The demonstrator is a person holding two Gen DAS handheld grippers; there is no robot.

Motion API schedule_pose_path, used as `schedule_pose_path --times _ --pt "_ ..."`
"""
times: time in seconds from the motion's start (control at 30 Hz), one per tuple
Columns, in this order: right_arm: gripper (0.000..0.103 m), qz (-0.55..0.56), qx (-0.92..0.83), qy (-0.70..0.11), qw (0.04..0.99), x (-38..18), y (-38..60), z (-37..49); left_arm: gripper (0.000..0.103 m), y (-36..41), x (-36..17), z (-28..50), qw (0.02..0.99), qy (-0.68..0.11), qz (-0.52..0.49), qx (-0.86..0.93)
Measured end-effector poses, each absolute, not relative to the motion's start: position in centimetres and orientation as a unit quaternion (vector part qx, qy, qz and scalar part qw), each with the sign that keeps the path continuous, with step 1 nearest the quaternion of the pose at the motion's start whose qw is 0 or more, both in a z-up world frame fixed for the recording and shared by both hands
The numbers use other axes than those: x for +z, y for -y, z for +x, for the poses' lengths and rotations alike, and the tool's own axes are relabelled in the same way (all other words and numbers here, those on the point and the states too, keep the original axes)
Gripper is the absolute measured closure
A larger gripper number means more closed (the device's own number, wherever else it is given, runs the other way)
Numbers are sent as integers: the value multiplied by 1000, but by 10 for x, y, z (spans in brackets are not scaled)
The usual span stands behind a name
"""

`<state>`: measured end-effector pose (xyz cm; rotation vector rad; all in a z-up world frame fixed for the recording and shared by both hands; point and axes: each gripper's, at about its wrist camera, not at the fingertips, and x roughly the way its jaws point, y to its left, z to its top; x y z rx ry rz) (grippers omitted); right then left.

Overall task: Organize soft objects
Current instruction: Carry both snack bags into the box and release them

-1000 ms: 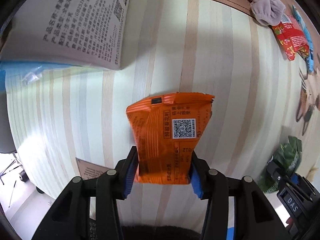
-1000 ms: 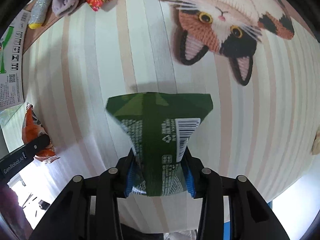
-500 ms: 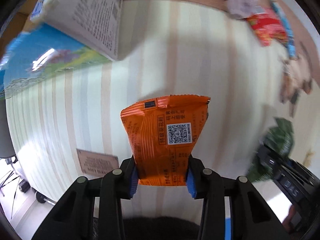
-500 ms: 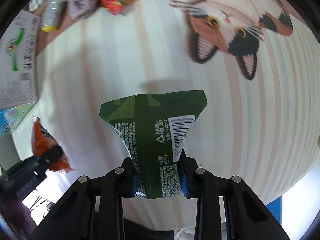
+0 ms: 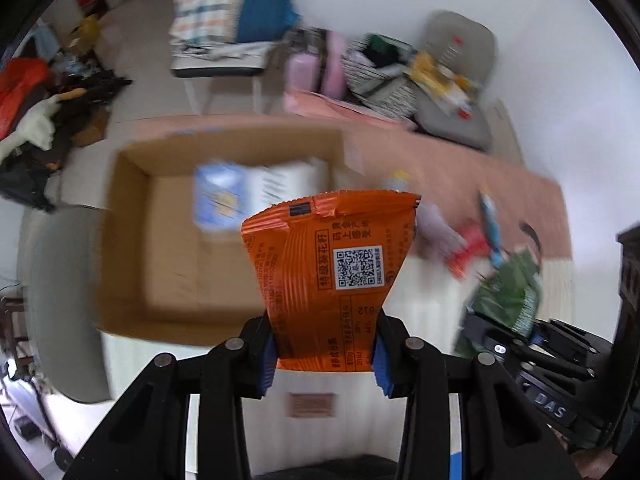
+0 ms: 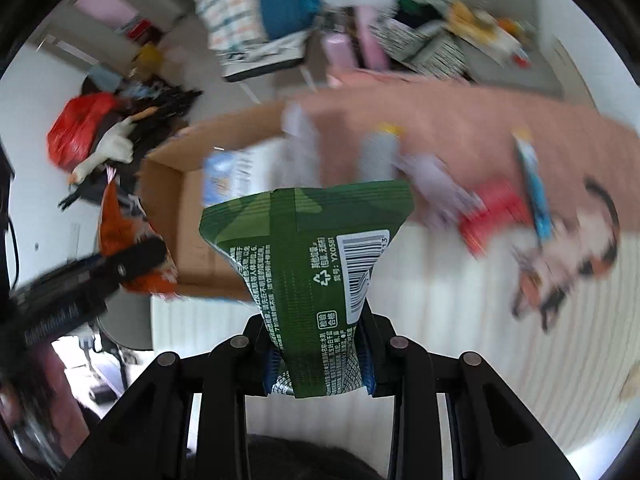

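Observation:
My left gripper [image 5: 323,354] is shut on an orange snack packet [image 5: 332,272], held high above the striped table. The blue pads pinch the packet's lower end. My right gripper [image 6: 318,360] is shut on a green snack packet [image 6: 310,268], also lifted well clear of the table. An open cardboard box [image 5: 132,248] with a blue and white pack inside lies ahead and to the left in both views. In the left wrist view the green packet [image 5: 508,292] shows at the right. In the right wrist view the orange packet [image 6: 132,240] shows at the left.
On the table's far side lie a red packet [image 6: 492,212], a blue tube [image 6: 536,188], a grey sock [image 6: 436,184] and a cat-shaped plush [image 6: 568,256]. Chairs piled with clothes and bags stand behind the table. A small brown card [image 5: 312,404] lies below the left gripper.
Both grippers have risen high off the table with their packets and tilted up, so the cardboard box and the room behind have come into view.

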<state>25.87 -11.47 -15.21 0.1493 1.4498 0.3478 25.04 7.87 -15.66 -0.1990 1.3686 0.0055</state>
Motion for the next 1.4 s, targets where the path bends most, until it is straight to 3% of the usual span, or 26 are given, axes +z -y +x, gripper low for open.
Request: schedule_pose_path --times 0.13,0.33,0.53,0.8,0.87,0.93,0.97,1.0,1.07,1.17,1.4 --pt "70 40 174 -674 717 -169 47 282 68 -160 -181 279 749 -655 -90 48" --pt "70 12 146 -726 672 -235 -21 311 68 -235 -275 316 684 -714 -117 92" --pt "70 -18 111 -755 646 -284 -48 319 68 -255 -326 331 649 -746 -116 96" --pt "69 -43 84 -778 621 -319 -61 316 66 -259 -354 356 626 -768 -104 88" --pt "63 -54 74 -779 620 -323 -67 320 65 -262 -355 361 616 -775 -111 85" --pt "26 -50 72 -778 622 -320 -68 320 60 -263 -351 364 617 -774 -120 80" --pt "21 -45 76 -775 626 -318 -68 321 53 -263 -347 365 620 -771 -122 76" --pt "19 -42 78 -772 630 -312 -69 322 49 -263 -342 365 627 -765 -123 75" --pt "19 -44 78 -768 634 -304 -70 323 26 -265 -327 361 640 -755 -127 70" --pt "2 -40 81 -758 646 -289 -71 321 10 -268 -307 351 658 -740 -123 69" --pt "0 -54 78 -725 682 -259 -65 305 9 -255 -258 306 710 -697 -81 67"
